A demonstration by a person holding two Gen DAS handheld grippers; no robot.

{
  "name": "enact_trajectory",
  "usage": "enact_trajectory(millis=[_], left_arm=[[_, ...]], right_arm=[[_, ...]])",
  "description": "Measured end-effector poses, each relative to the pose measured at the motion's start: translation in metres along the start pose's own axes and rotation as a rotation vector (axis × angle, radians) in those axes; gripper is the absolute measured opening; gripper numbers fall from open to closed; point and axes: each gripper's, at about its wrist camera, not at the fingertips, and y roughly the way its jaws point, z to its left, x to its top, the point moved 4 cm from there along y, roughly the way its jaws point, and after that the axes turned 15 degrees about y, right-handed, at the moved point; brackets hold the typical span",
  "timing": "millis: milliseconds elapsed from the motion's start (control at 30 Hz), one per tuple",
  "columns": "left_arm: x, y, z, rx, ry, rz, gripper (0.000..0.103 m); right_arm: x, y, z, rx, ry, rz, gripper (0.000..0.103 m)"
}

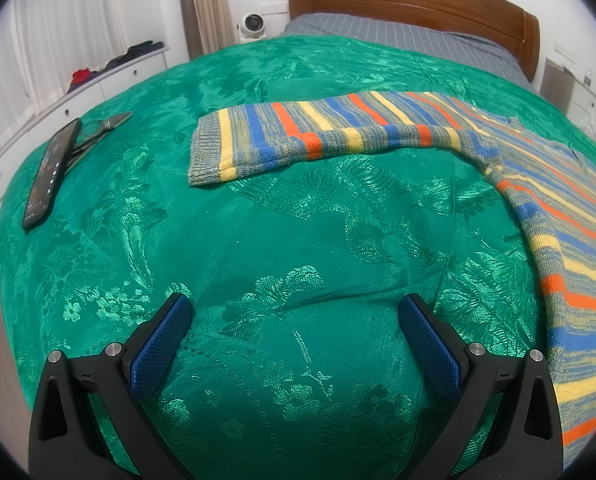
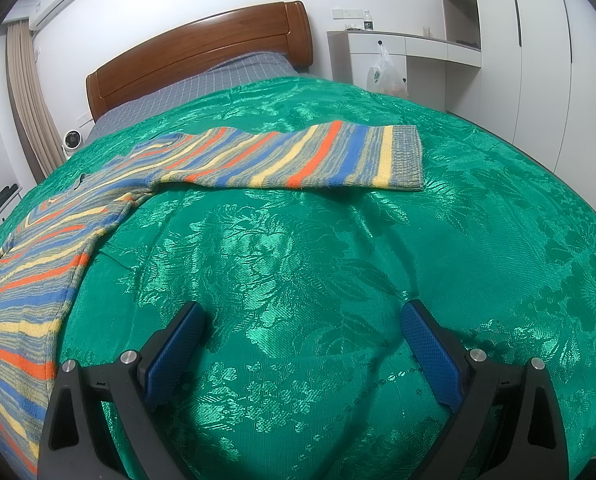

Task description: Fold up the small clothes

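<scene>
Both tongs gape wide, empty: left gripper (image 1: 295, 312), right gripper (image 2: 302, 318); ahead, the striped sweater (image 1: 378, 128) looks soft, floppy; pinch each sleeve cuff (image 2: 406, 156).

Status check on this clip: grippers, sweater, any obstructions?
Left gripper open, empty, above the green bedspread. Right gripper open, empty. Striped sweater flat, sleeves spread, unfolded. Phone at bedspread's edge, clear of sweater.
</scene>
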Motion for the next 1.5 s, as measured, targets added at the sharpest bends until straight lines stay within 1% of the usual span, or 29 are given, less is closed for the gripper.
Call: enact_trajectory(millis=[667,800,900,933,967,1033,1067,1133,1167,1200,1233,1267,1333,1367,1400,1433,1500], left_arm=[[0.0,0.0,0.0,0.001,0.0,-0.001,0.103],[0.001,0.0,0.001,-0.014,-0.008,0.004,0.103],[0.003,-0.002,0.004,-0.037,-0.016,0.007,0.103],[0.004,-0.004,0.005,-0.044,-0.018,0.006,0.103],[0.005,-0.004,0.005,-0.05,-0.02,0.005,0.103],[0.006,-0.007,0.005,-0.064,-0.018,-0.006,0.103],[0.007,-0.008,0.004,-0.065,-0.016,-0.01,0.103],[0.008,-0.008,0.003,-0.056,-0.004,-0.012,0.103],[0.008,-0.007,0.002,-0.051,0.0,-0.011,0.103],[0.009,-0.006,0.001,-0.045,0.005,-0.01,0.103],[0.009,-0.006,0.0,-0.04,0.008,-0.009,0.103],[0.009,-0.005,0.0,-0.038,0.008,-0.008,0.103],[0.009,-0.005,0.0,-0.038,0.005,-0.008,0.103],[0.009,-0.005,0.0,-0.038,0.004,-0.008,0.103],[0.008,-0.005,0.0,-0.036,0.003,-0.007,0.103],[0.008,-0.004,0.0,-0.033,0.004,-0.007,0.103],[0.008,-0.004,-0.003,-0.023,0.01,-0.005,0.103]], right_arm=[[0.001,0.0,-0.003,-0.008,-0.005,0.002,0.098],[0.003,0.0,-0.004,-0.011,-0.005,0.016,0.098],[0.007,0.0,-0.003,-0.013,-0.02,0.08,0.1],[0.009,0.0,-0.002,-0.013,-0.029,0.109,0.1],[0.013,-0.002,-0.002,-0.008,-0.047,0.156,0.099],[0.027,-0.009,-0.006,0.027,-0.056,0.22,0.099],[0.039,-0.015,-0.011,0.049,-0.041,0.212,0.099],[0.066,-0.024,-0.025,0.078,0.013,0.167,0.099],[0.09,-0.026,-0.039,0.095,0.085,0.142,0.099],[0.107,-0.024,-0.051,0.108,0.15,0.136,0.099],[0.126,-0.019,-0.067,0.124,0.244,0.138,0.099],[0.137,-0.015,-0.076,0.134,0.301,0.141,0.099],[0.162,0.008,-0.104,0.181,0.473,0.187,0.098],[0.168,0.02,-0.111,0.207,0.53,0.223,0.094],[0.171,0.032,-0.118,0.23,0.577,0.261,0.088],[0.172,0.046,-0.123,0.246,0.622,0.304,0.086],[0.172,0.064,-0.123,0.246,0.64,0.353,0.078]])
